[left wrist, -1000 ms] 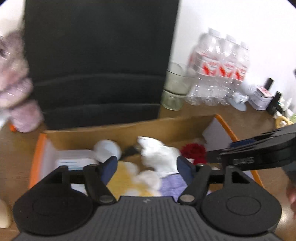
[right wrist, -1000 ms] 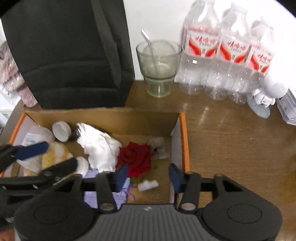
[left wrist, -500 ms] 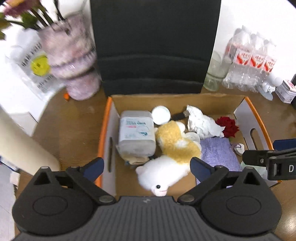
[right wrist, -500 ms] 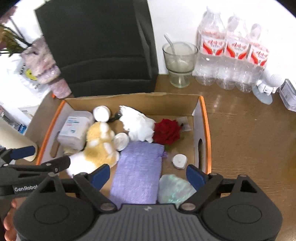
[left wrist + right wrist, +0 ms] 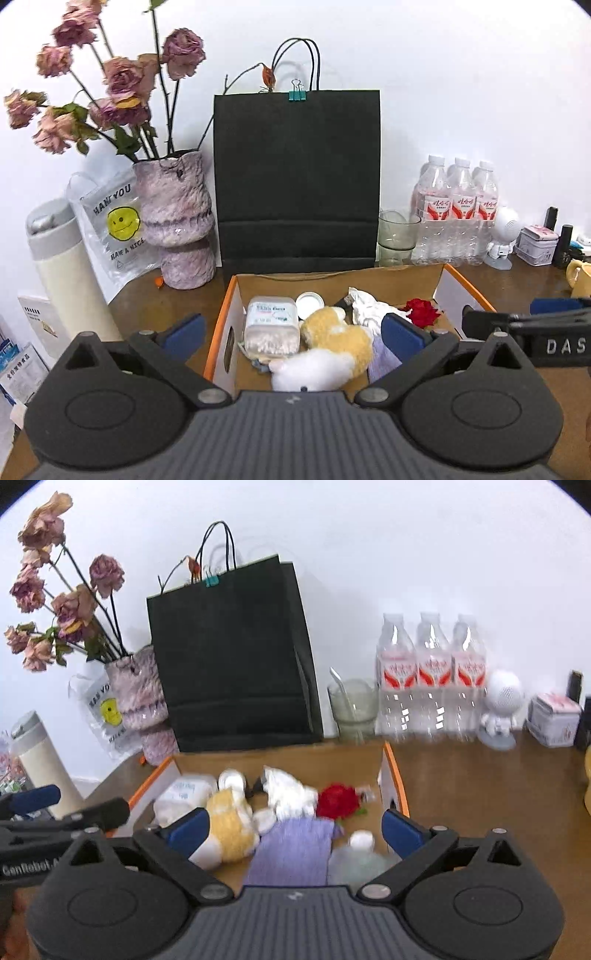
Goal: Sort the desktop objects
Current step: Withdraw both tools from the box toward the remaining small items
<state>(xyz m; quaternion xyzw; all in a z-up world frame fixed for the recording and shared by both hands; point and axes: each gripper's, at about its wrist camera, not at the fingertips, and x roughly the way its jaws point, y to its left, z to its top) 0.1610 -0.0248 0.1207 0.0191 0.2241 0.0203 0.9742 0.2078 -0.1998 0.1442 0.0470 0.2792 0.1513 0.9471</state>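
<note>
White wall backs our brown desk [image 5: 170, 306], and we now see far more of it than a second ago: both cameras have pulled back from the cardboard box [image 5: 332, 278], so the whole black paper bag [image 5: 297, 177] and the dried roses [image 5: 122, 77] above the pink vase [image 5: 177, 221] have come into view.

Our left gripper [image 5: 291, 330] has gone from a narrower gap to fully wide, with nothing pressed between its blue pads; its left finger hangs over bare desk outside the box's orange-edged left wall, its right finger over the box's contents. Our right gripper [image 5: 295, 829] is opening, jaws wide, holding nothing, above the purple cloth [image 5: 293, 849].

The sorted things all lie inside the box: a cotton-swab tub [image 5: 272, 326], a yellow-and-white plush [image 5: 332, 347], crumpled white tissue [image 5: 369, 306], a red rose [image 5: 423, 312] and a small white lid [image 5: 309, 302].

Open desk lies to the right of the box, reaching back to the water bottles [image 5: 432, 675], a glass cup [image 5: 352, 709], a small white figure [image 5: 500, 709] and a tin [image 5: 554, 718] along the wall. On the left, room is tighter: a cream flask [image 5: 62, 273] and a smiley plastic bag [image 5: 114, 225] stand near the vase. The bag stands directly behind the box's rear wall.
</note>
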